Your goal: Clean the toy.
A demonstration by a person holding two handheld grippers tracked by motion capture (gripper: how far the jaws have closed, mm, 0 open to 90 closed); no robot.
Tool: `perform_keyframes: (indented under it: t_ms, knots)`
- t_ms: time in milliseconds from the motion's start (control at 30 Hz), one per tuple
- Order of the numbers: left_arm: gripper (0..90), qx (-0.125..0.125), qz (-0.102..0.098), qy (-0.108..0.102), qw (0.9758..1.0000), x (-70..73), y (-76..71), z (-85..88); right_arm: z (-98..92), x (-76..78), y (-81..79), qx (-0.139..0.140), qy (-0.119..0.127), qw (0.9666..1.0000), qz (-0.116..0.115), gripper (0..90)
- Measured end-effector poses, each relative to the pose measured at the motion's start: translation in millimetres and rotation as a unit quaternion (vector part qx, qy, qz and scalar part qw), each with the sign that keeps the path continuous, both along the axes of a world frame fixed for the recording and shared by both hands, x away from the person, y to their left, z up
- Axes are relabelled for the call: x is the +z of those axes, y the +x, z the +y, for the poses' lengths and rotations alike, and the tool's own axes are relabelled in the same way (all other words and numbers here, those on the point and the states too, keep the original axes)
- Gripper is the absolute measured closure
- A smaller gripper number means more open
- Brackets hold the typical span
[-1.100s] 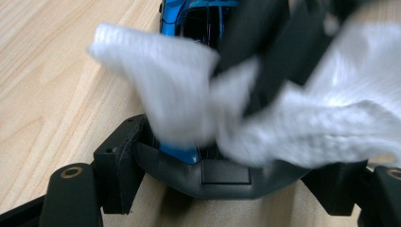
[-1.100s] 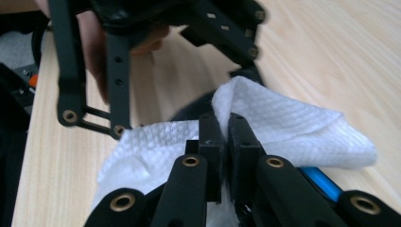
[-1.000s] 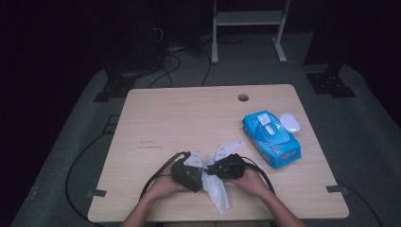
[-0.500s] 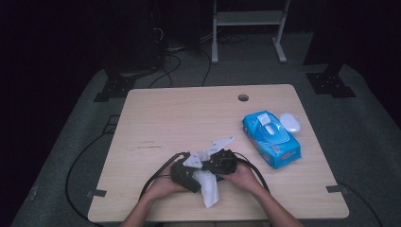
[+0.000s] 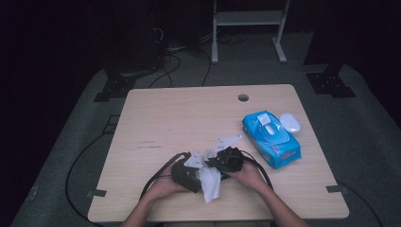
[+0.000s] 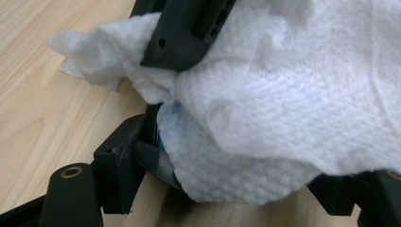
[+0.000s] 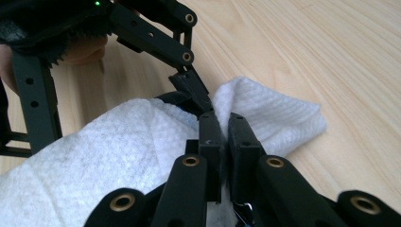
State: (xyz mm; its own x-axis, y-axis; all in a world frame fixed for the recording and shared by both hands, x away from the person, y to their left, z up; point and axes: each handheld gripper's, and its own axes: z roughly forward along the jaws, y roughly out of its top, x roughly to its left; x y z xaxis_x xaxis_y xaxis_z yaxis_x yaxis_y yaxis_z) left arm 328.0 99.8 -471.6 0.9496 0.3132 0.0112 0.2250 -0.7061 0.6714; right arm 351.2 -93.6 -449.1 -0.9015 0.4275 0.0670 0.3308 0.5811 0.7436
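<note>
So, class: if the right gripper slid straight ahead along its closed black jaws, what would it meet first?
Most likely the crumpled white wet wipe it already pinches, then the left gripper's black jaw tip just beyond. In the right gripper view, the right gripper points at both; depth is hard to judge.

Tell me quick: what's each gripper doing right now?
Left gripper: jaws apart around the white wipe; a firm grip cannot be told.
Right gripper: jaws shut on the same wipe.
</note>
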Motion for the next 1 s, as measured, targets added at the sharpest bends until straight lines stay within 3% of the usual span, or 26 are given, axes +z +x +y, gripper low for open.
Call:
perform_keyframes:
  t_ms: [200, 367, 633, 767, 900, 1000]
  knots:
    - [23.9, -0.002, -0.002, 0.0, 1.0, -0.2, 0.0, 0.8, -16.3, 1.6, 2.2, -0.015, 0.004, 0.9999, 0.002, 85.0]
    - [23.9, -0.003, 0.0, 0.004, 1.0, 0.5, -0.6, 5.4, -39.7, -1.5, 5.9, -0.042, -0.014, 0.999, 0.003, 85.0]
    - [23.8, -0.005, -0.002, 0.005, 1.0, 0.5, -0.5, 5.4, -67.1, -9.0, 1.4, -0.068, -0.003, 0.9976, 0.009, 85.0]
    - [23.8, -0.006, -0.002, 0.003, 1.0, -0.1, -0.3, 4.4, -62.1, -9.1, 0.9, -0.068, 0.006, 0.9976, 0.009, 85.0]
    - [23.8, -0.005, -0.002, 0.0, 1.0, -0.5, -0.2, 4.7, -40.3, -5.3, 4.1, -0.053, 0.023, 0.9983, 0.01, 84.9]
    - [23.8, -0.005, 0.001, -0.003, 1.0, -0.8, -0.3, 6.1, -21.0, -4.1, 7.1, -0.038, 0.01, 0.9992, -0.003, 84.9]
